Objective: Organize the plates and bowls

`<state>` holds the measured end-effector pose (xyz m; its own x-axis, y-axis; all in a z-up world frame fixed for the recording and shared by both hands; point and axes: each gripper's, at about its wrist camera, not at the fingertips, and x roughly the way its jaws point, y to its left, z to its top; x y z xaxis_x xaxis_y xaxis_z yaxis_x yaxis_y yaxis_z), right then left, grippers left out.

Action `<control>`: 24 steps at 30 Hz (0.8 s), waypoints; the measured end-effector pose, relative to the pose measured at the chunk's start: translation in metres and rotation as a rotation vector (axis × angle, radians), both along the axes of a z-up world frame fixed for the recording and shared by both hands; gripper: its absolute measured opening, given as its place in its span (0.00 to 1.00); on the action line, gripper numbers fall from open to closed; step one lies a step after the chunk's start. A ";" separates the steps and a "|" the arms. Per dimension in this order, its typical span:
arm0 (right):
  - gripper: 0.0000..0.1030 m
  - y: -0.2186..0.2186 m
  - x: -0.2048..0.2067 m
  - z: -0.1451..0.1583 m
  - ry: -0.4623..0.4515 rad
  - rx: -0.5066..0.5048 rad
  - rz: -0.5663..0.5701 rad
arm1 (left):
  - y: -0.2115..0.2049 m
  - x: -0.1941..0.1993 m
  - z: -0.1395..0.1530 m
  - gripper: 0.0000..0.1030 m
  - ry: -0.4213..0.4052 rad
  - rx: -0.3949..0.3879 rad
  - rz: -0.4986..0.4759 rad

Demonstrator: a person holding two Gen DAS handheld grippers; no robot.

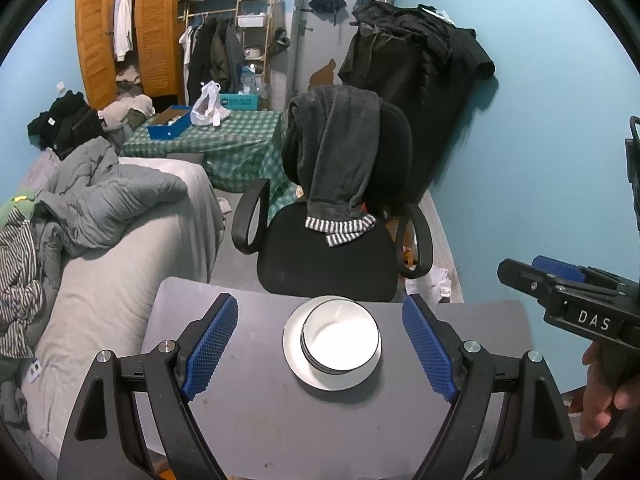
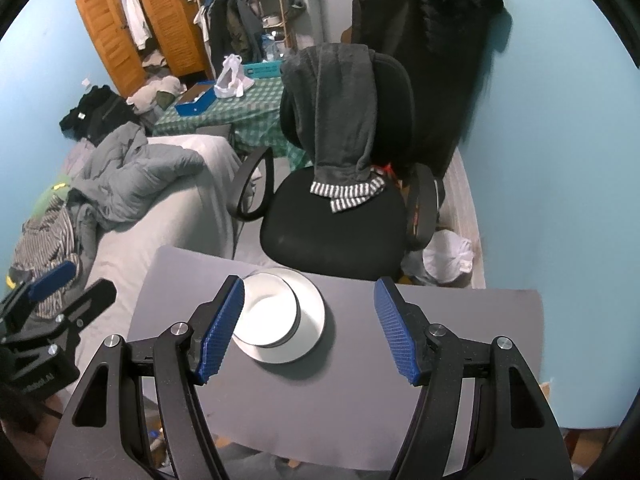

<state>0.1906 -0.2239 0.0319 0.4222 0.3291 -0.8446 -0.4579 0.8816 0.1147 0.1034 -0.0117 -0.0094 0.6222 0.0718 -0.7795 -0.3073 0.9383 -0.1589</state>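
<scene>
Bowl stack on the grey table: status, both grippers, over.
Left hand-held gripper open, empty, above table. Right hand-held gripper open, empty. Bowls nested on plate, grey table. Nothing in the way.

The left hand-held gripper [image 2: 60, 300] is cut by the right wrist view's edge. A blue pad [image 2: 222, 330] of the right hand-held gripper [image 2: 308, 330] hides part of the bowl [image 2: 272, 308] and plate [image 2: 308, 320] beyond it. How many bowls are stacked cannot be told.

walls [image 1: 520, 120]: blue | chair [image 1: 328, 252]: black | wardrobe [image 1: 132, 32]: wooden, open
</scene>
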 end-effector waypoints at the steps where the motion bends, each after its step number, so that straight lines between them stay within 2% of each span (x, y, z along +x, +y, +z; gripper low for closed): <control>1: 0.64 0.000 0.000 0.000 0.000 -0.002 0.001 | 0.000 0.000 0.000 0.83 0.002 -0.003 0.001; 24: 0.64 -0.011 0.002 -0.002 0.016 -0.017 0.001 | -0.010 0.003 -0.002 0.83 0.050 0.010 -0.007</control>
<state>0.1927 -0.2348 0.0301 0.4081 0.3145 -0.8570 -0.4565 0.8833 0.1068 0.1064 -0.0221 -0.0113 0.5833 0.0756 -0.8087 -0.3075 0.9421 -0.1338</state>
